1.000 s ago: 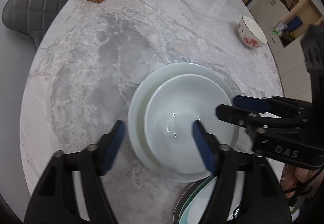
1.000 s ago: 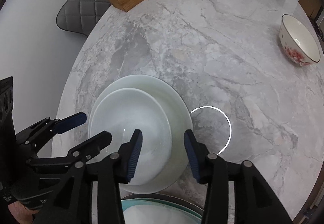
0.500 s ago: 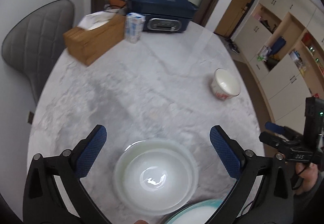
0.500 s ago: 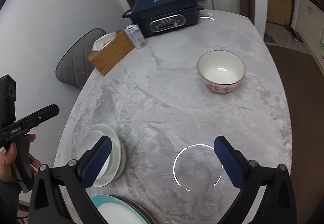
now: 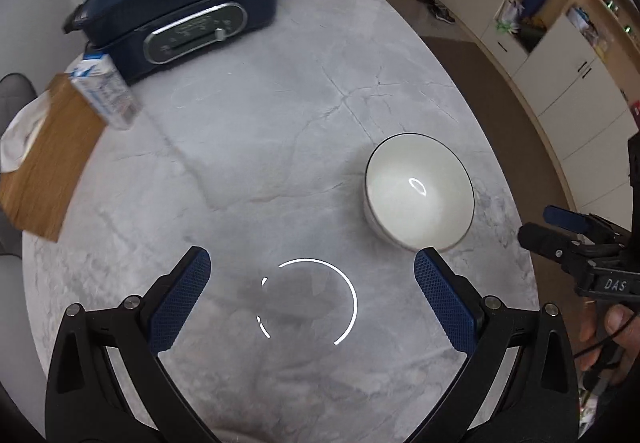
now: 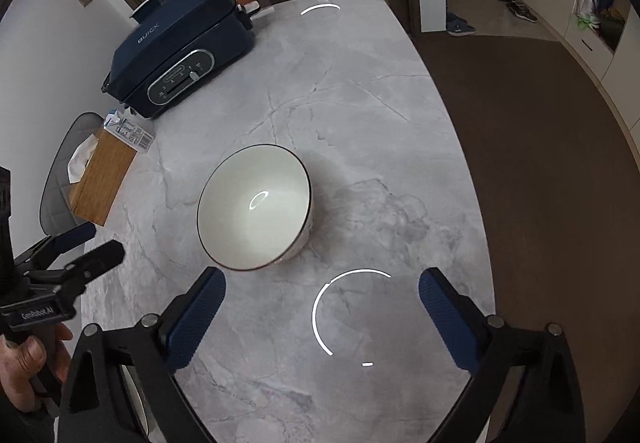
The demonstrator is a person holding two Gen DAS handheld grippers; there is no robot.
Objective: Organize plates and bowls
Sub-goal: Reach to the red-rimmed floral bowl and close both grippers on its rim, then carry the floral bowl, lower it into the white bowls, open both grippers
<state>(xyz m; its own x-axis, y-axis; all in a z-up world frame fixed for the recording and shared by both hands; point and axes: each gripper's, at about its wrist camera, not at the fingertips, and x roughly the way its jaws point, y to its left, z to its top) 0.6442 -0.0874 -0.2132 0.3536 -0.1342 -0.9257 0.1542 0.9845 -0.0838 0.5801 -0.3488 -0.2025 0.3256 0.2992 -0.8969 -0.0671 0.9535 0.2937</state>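
Both grippers spread wide, empty, bowl [image 6: 254, 207] ahead-left of right gripper [image 6: 322, 317], ahead-right of left gripper [image 5: 312, 293]

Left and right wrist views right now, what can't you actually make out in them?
- White bowl with the dark rim: its outer wall faces away in both views, so any pattern is hidden.
- Stacked plates: only a pale sliver shows behind the right gripper finger, right wrist view.
- Small blue-and-white carton: motion-blurred in the left wrist view, print too small in the right.
- Wooden tissue box: cut off by the left wrist view's edge.
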